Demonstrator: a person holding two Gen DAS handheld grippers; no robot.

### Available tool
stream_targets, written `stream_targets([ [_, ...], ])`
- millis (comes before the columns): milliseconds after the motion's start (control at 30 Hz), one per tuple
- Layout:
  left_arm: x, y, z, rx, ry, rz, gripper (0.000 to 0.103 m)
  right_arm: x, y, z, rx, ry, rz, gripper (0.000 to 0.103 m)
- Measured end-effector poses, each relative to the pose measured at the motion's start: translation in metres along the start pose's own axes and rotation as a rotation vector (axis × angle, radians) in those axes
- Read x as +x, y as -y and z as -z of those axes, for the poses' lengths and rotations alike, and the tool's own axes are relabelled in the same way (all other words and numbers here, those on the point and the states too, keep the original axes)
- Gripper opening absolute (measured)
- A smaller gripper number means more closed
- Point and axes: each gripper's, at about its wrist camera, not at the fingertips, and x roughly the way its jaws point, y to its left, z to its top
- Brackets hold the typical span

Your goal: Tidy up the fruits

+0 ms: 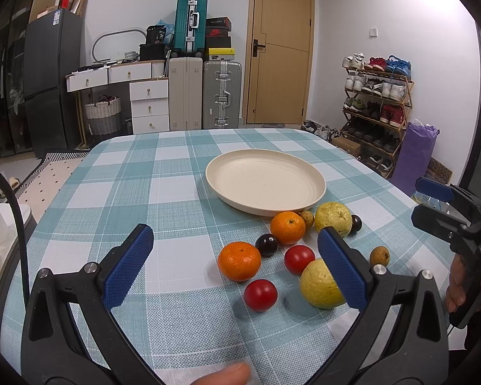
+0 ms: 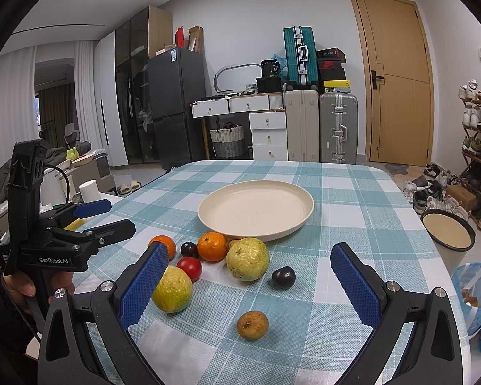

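An empty cream plate (image 1: pixel 265 186) (image 2: pixel 256 208) sits mid-table on the checked cloth. In front of it lie loose fruits: two oranges (image 1: pixel 239 260) (image 1: pixel 287 227), two red tomatoes (image 1: pixel 260 294) (image 1: pixel 299 259), two yellow-green guavas (image 1: pixel 320 285) (image 1: pixel 333 217), dark plums (image 1: pixel 266 244) (image 2: pixel 283 277) and small brown longans (image 1: pixel 379 255) (image 2: pixel 252 324). My left gripper (image 1: pixel 235 263) is open and empty above the near fruits. My right gripper (image 2: pixel 249 284) is open and empty, with a longan and a guava (image 2: pixel 247 258) between its fingers' lines.
The table's right edge drops to a cream bucket (image 2: pixel 448 231) and a plastic bag (image 2: pixel 474 298). A shoe rack (image 1: pixel 376 102) stands to the right, suitcases (image 1: pixel 221 94) and drawers (image 1: pixel 149 102) behind. The other gripper shows at each view's side (image 1: pixel 445 205) (image 2: pixel 89 218).
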Motion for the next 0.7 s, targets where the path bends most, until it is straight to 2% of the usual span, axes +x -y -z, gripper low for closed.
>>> stream_targets([
  [700,0.0003,0.0042,-0.0009,0.010,0.001,-0.027,0.102,-0.0017,0.0009,-0.0011,0.004,-0.002,0.005,0.103],
])
